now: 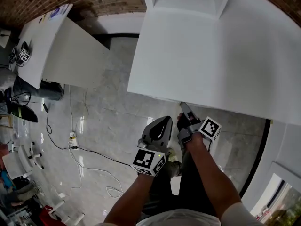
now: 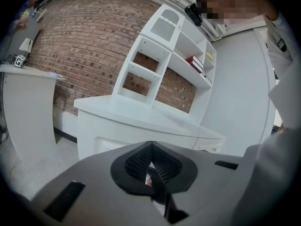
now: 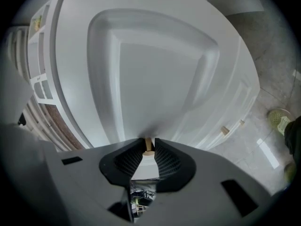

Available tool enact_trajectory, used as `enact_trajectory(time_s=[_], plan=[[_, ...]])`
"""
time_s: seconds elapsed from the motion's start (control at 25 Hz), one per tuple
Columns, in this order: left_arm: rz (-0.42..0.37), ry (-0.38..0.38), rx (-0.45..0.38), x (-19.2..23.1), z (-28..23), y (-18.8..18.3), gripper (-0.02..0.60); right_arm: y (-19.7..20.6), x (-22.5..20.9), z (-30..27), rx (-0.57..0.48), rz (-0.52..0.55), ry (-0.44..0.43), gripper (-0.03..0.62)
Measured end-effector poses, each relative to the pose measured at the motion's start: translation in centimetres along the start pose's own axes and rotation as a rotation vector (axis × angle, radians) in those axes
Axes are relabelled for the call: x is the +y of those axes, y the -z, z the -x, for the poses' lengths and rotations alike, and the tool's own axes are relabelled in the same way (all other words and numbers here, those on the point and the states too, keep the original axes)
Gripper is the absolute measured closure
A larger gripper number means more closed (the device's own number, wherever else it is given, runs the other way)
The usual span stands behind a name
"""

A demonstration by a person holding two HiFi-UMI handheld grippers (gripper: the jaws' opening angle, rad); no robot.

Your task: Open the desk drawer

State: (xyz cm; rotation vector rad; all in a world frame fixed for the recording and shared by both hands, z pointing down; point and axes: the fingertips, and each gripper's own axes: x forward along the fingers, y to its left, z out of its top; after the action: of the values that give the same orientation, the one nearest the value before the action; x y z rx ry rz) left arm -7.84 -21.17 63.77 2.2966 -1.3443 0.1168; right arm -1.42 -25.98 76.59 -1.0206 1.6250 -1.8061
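Between R tongs (image 3: 148, 143), drawer knob (image 3: 148, 150), stem axis along tongs.

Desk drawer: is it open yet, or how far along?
Done: the right gripper is at the drawer front. In hand: its jaws are closed on the knob. To do: the pull; the drawer looks shut. The left gripper is shut and idle.

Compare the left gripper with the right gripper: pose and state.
The left gripper is shut on nothing; the right gripper clamps the drawer knob. The left gripper sits short of the desk; the right gripper reaches its edge. Both are grey and point toward the desk.
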Motion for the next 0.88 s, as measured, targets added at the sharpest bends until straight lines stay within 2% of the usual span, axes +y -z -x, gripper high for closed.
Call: enact_trajectory(time_s=[0.4, 0.88], plan=[[0.012, -0.012, -0.006, -0.2, 1.4, -0.5, 0.569, 1.2, -0.2, 1.1, -0.002, 0.008, 0.020, 0.514], [0.016, -0.004, 0.018, -2.4, 5.9, 0.6, 0.569, 6.8, -1.2, 5.9, -0.005, -0.025, 0.044, 0.514]])
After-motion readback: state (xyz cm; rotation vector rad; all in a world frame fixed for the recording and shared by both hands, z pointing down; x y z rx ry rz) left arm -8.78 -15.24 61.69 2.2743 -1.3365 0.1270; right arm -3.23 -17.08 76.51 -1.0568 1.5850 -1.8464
